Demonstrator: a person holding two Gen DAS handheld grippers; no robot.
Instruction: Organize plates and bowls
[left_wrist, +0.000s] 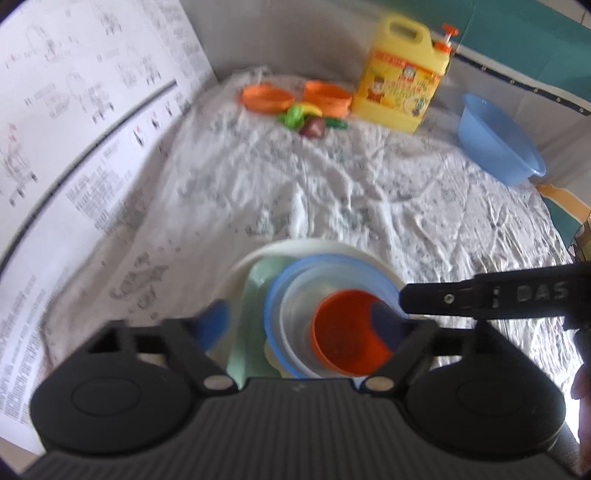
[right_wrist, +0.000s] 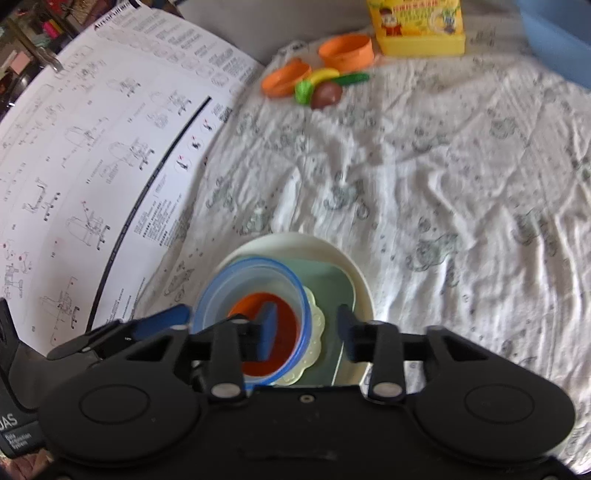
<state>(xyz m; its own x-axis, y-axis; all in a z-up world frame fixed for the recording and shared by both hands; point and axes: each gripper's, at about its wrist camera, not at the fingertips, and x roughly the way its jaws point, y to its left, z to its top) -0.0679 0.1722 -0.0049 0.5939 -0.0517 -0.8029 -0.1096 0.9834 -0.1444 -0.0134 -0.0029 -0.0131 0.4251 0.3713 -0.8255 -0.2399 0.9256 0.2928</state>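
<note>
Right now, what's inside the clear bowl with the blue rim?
An orange cup sits inside the clear bowl. Under the bowl show a scalloped pale plate, a green tray and a white plate; anything beneath the cup is hidden.

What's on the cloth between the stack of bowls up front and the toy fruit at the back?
Nothing: only bare, wrinkled patterned cloth lies between the stack and the toy fruit. Both wrist views show it, the right wrist most clearly.

Nested stack — orange cup (left_wrist: 347, 332) inside a clear, blue-rimmed bowl (left_wrist: 295, 295), over a pale green plate (right_wrist: 325, 288) and a white plate (right_wrist: 295, 242). Cloth (left_wrist: 369, 192) — white with grey print. Jug (left_wrist: 402, 74) yellow; basin (left_wrist: 498, 144) light blue.
</note>
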